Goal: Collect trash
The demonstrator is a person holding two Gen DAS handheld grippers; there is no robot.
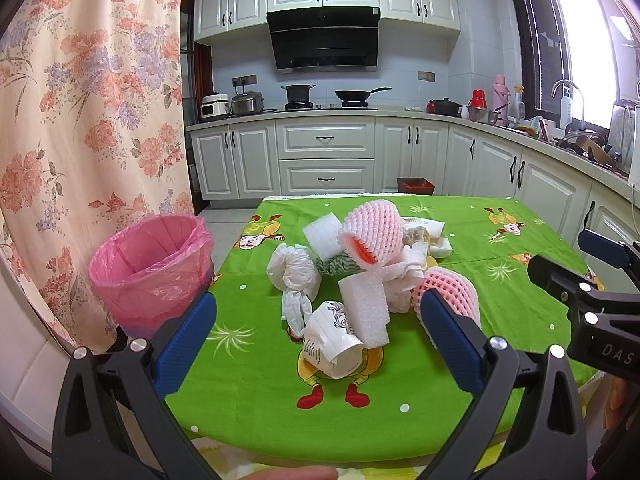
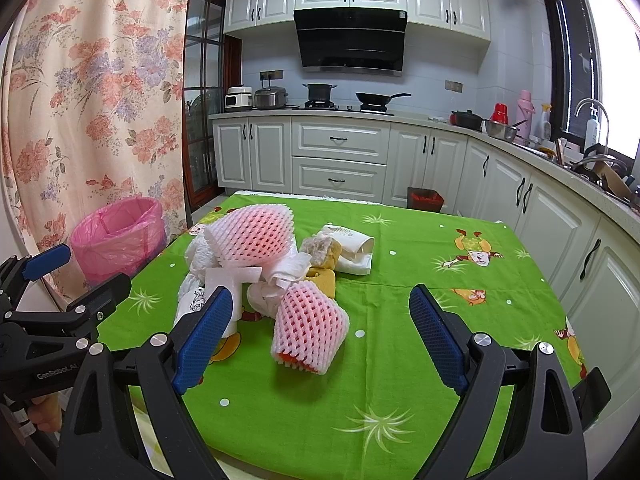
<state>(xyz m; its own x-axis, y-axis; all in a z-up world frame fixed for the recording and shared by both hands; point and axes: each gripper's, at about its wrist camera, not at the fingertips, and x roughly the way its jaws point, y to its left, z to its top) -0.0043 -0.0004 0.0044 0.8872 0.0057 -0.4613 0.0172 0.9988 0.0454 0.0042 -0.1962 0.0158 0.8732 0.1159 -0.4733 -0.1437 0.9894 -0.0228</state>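
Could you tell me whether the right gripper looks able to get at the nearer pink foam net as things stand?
Probably yes. The right gripper is open, and the nearer pink foam net lies on the green tablecloth at the near edge of the pile, straight ahead between the fingers, with nothing in front of it.

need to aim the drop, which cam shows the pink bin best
Left wrist view: the pink bin is close, its open mouth and liner plainly visible beside the table. Right wrist view shows it smaller, farther, its base cut off by the left claw.
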